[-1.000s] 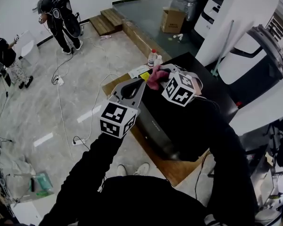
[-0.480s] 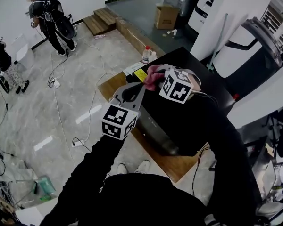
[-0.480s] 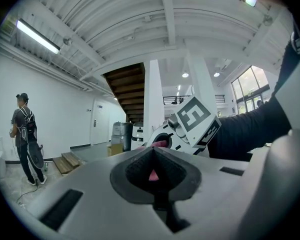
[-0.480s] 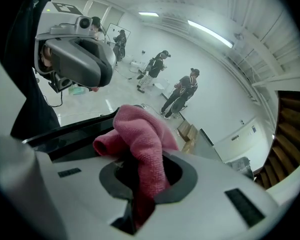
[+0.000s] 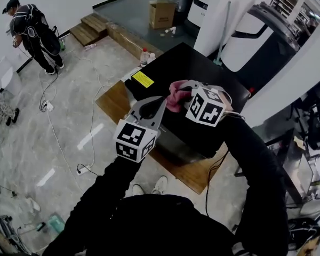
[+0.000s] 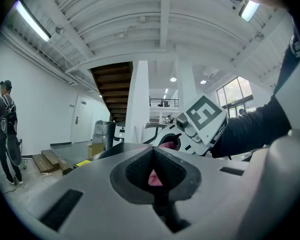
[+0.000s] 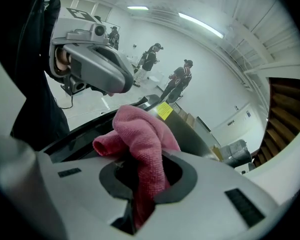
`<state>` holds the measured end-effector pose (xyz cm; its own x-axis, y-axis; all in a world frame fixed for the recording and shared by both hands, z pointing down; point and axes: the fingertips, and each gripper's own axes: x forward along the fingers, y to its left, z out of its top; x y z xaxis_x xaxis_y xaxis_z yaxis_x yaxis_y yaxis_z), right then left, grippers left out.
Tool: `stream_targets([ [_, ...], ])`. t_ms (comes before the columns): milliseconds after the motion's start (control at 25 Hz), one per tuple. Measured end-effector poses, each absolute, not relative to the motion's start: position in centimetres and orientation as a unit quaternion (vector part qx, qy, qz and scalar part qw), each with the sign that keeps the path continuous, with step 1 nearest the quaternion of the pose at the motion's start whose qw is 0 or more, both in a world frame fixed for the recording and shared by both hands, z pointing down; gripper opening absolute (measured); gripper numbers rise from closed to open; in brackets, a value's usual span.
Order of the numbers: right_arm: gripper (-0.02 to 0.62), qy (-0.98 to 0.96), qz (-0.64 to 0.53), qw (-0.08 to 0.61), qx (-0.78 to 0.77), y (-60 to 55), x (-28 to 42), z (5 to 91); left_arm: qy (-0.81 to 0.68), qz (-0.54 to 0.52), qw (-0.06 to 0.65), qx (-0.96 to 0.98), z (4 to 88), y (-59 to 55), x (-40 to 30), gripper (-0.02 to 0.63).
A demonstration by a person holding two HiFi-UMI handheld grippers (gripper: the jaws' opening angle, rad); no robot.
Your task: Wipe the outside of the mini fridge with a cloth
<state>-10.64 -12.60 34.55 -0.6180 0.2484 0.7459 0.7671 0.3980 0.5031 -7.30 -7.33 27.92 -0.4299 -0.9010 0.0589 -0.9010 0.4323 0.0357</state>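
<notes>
The head camera looks steeply down from overhead onto the mini fridge (image 5: 202,73) and the floor (image 5: 53,132). The left tool (image 5: 159,101) carries a camera close behind its jaws, facing almost level towards the right tool (image 5: 177,88). That tool's camera faces back at the left one. All three views share the fridge's yellow label (image 5: 143,79).

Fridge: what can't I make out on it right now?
- Fridge near end: head view, partly behind the arms.
- Yellow label: head view, print too small.
- Cloth touching fridge or not: underside hidden by right gripper, head and right gripper views.
</notes>
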Motion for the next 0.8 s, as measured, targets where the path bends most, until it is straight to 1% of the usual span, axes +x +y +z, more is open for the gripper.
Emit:
stream_targets([
  [480, 0.051, -0.807, -0.403, 0.345, -0.258, -19.2, 0.9, 35.0, -0.780, -0.002, 0.023, 0.626, 27.1, -13.2, -0.2, 0.006],
  [800, 0.051, -0.806, -0.390, 0.380, -0.234, -22.6, 6.0, 35.2, -0.751, -0.010, 0.013, 0.660, 26.0, -16.0, 2.8, 0.006],
])
